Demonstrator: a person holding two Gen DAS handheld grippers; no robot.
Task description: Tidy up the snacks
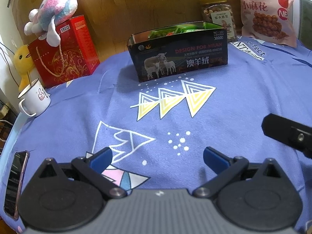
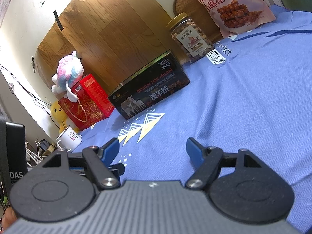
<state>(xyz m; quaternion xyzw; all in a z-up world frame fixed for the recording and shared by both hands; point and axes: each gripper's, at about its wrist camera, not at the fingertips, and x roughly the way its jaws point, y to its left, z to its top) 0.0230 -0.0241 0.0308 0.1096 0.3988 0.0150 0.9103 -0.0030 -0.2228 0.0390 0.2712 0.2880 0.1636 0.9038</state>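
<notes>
A dark open-topped box (image 1: pixel 179 56) printed with sheep stands at the back middle of the blue cloth, with green snack packets (image 1: pixel 171 31) inside it. It also shows in the right wrist view (image 2: pixel 150 93). A clear jar of nuts (image 1: pixel 219 15) with a gold lid and a pink snack bag (image 1: pixel 267 11) stand behind it to the right; both show in the right wrist view, the jar (image 2: pixel 190 38) and the bag (image 2: pixel 232 5). My left gripper (image 1: pixel 158 159) is open and empty, low over the cloth. My right gripper (image 2: pixel 152 152) is open and empty; part of it (image 1: pixel 288 134) shows at the left wrist view's right edge.
A red gift box (image 1: pixel 66 52) with a plush toy (image 1: pixel 54 9) on top stands at the back left, beside a yellow duck toy (image 1: pixel 23 64) and a white enamel mug (image 1: pixel 34 99). A phone (image 1: pixel 15 183) lies at the near left edge of the cloth (image 1: pixel 234 105).
</notes>
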